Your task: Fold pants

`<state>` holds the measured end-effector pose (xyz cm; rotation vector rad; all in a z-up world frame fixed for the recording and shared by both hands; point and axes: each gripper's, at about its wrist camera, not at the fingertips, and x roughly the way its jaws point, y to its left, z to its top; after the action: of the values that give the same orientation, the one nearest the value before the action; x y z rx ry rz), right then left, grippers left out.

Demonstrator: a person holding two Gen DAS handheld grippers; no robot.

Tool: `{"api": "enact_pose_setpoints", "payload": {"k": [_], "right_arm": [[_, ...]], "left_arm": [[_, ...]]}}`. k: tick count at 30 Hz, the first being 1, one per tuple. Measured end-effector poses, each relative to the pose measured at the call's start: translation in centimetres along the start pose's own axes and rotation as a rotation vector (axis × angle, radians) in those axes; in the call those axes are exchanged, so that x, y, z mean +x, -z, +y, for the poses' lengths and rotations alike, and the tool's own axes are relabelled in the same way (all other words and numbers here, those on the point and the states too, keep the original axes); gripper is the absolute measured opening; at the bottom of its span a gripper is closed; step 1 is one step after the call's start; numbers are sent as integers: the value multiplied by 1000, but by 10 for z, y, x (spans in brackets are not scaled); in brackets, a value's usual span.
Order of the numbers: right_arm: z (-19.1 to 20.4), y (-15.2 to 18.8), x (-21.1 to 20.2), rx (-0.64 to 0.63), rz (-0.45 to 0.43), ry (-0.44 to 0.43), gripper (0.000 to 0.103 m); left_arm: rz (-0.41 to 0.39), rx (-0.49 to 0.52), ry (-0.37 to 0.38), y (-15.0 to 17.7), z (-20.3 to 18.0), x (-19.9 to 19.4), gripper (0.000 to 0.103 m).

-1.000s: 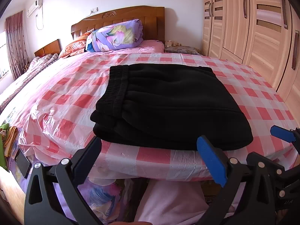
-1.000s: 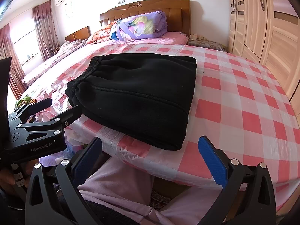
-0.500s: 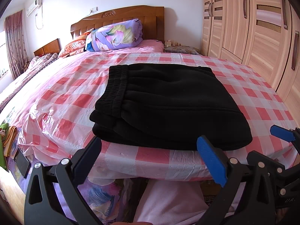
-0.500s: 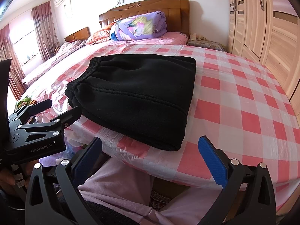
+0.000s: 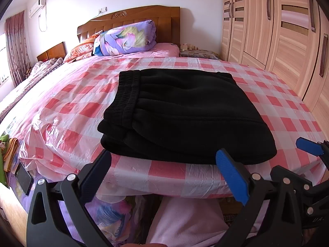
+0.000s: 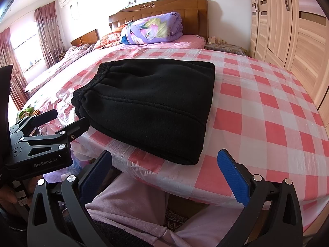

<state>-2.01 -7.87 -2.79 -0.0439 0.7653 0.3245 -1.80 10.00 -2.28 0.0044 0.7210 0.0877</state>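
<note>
The black pants (image 5: 181, 113) lie folded into a thick rectangle near the front edge of the bed, waistband to the left; they also show in the right wrist view (image 6: 152, 107). My left gripper (image 5: 164, 162) is open and empty, held just off the bed's front edge in front of the pants. My right gripper (image 6: 164, 164) is open and empty, off the front edge near the pants' front right corner. The left gripper shows at the left of the right wrist view (image 6: 61, 119), and the right gripper's blue fingertip (image 5: 308, 147) shows at the right of the left wrist view.
The bed carries a pink checked plastic sheet (image 5: 287, 123). A purple floral quilt (image 5: 125, 39) and wooden headboard (image 5: 131, 18) are at the far end. A wooden wardrobe (image 5: 287, 30) stands on the right. A dark phone (image 5: 23, 178) and green-orange cloth (image 5: 8, 148) lie at the left.
Both grippers have stayed open and nearly still; the views shift only slightly. The pants have not moved.
</note>
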Motion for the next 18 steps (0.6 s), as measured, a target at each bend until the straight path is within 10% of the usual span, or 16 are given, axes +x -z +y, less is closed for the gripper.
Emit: {"api": "enact_pose_setpoints", "payload": {"k": [18], "right_arm": [[0,0,0,2,1,-1,99]], "left_arm": [[0,0,1,0,-1,0,102]]}}
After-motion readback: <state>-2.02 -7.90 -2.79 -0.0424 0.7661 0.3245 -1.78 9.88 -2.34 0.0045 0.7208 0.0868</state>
